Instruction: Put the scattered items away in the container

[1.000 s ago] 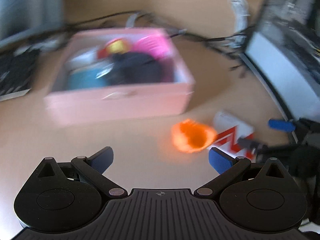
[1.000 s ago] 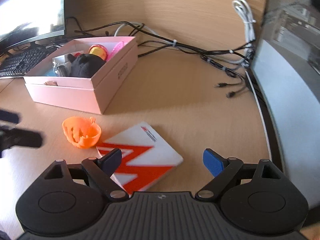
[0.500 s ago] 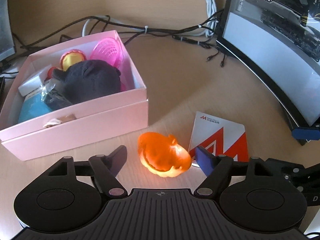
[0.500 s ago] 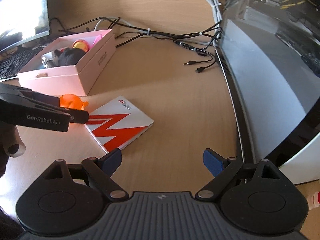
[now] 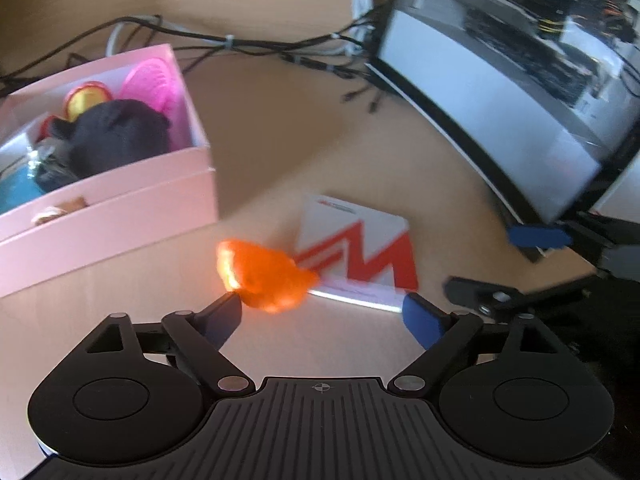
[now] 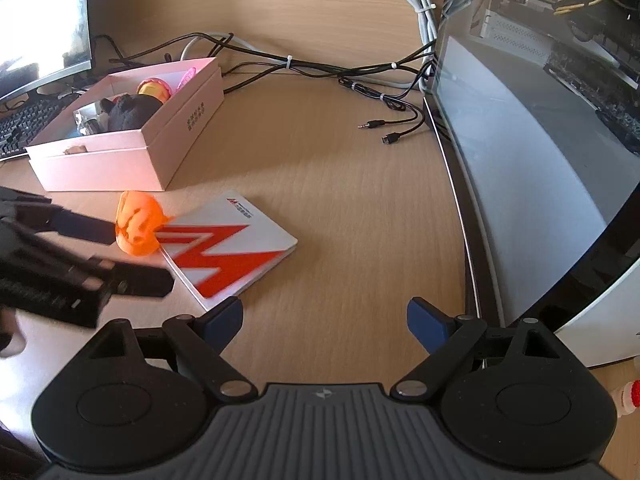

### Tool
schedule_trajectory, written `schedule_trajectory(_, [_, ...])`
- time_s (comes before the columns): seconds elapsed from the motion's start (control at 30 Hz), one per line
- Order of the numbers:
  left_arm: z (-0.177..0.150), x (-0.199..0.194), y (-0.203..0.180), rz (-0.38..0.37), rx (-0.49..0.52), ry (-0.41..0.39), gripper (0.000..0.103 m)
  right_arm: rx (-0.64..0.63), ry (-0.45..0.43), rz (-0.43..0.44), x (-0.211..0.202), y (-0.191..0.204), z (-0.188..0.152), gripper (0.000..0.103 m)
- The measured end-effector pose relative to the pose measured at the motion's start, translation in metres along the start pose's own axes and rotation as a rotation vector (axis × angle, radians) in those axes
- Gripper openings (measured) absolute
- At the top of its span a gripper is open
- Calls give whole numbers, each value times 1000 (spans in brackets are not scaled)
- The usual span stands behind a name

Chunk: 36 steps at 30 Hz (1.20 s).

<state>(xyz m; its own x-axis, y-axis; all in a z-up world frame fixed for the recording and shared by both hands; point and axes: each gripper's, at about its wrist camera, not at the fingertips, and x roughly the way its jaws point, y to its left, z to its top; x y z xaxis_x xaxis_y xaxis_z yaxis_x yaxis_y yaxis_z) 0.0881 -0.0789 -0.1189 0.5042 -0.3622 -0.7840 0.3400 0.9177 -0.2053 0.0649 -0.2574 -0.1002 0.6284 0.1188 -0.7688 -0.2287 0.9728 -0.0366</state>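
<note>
A small orange pumpkin toy (image 5: 266, 278) lies on the desk against the corner of a white and red booklet (image 5: 360, 240). My left gripper (image 5: 322, 318) reaches over it and its jaws are opening. The pumpkin sits at the left fingertip (image 5: 224, 314) and the right pad stands clear of it. In the right wrist view the pumpkin (image 6: 136, 226) is tipped on its side between the left gripper's fingers (image 6: 140, 278). The pink box (image 5: 120, 220) to the left holds a black plush and several toys. My right gripper (image 6: 324, 320) hovers open over bare desk, near the booklet (image 6: 240, 248).
A curved monitor (image 6: 520, 160) lines the right side. Black and white cables (image 6: 320, 68) trail along the back, with loose plugs (image 6: 384, 130) on the desk. A keyboard (image 6: 24, 120) and a second screen (image 6: 40, 20) stand behind the pink box (image 6: 100, 172).
The left gripper came in over the pumpkin, its jaws narrowed around it, then widened again. The pumpkin tipped and now sits by the left finger. The right gripper swung right, then stayed put.
</note>
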Motion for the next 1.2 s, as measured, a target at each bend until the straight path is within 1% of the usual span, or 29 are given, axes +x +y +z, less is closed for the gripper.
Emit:
schedule_trajectory(0.1, [-2,-2,-5,-10,17,3,93,4,3,-8,1,-2,-1,90])
schedule_trajectory(0.17, [-3,-5,-3,2,12,-1,94,8,2,-8,0,-2,-2,90])
schedule_trajectory(0.33, [-7,-18,11,78,-25,-11,96,40,-11,31,2,4,5,90])
schedule_trajectory(0.47, [-14,-32,26,130,-67,-14,97,84,-29,90,4,15,18,90])
schedule_trajectory(0.5, [-16,-35,31,139,-82,-10,97,97,-21,91,8,18,22,90])
schedule_trajectory(0.57, [-20,-40,39,158,-100,-7,97,125,12,67,22,26,29,90])
schedule_trajectory(0.67, [-27,-51,51,191,-126,-18,97,209,57,39,41,31,40,90])
schedule_trajectory(0.77, [-34,-63,63,219,-159,-27,98,262,90,-74,58,40,51,91])
schedule_trajectory(0.8, [-36,-66,66,228,-166,-30,98,290,106,-84,63,40,54,93])
schedule_trajectory(0.83, [-39,-70,70,236,-175,-34,98,327,117,-86,66,41,57,98])
schedule_trajectory(0.93, [-46,-79,83,256,-207,-39,99,406,120,-73,70,43,63,101])
schedule_trajectory(1.03, [-52,-85,92,268,-227,-45,99,405,120,-66,73,53,68,102])
schedule_trajectory(1.13, [-53,-90,96,268,-229,-52,99,359,108,-72,76,66,71,101])
schedule_trajectory(1.2, [-53,-90,96,261,-224,-53,99,302,101,-87,78,74,72,95])
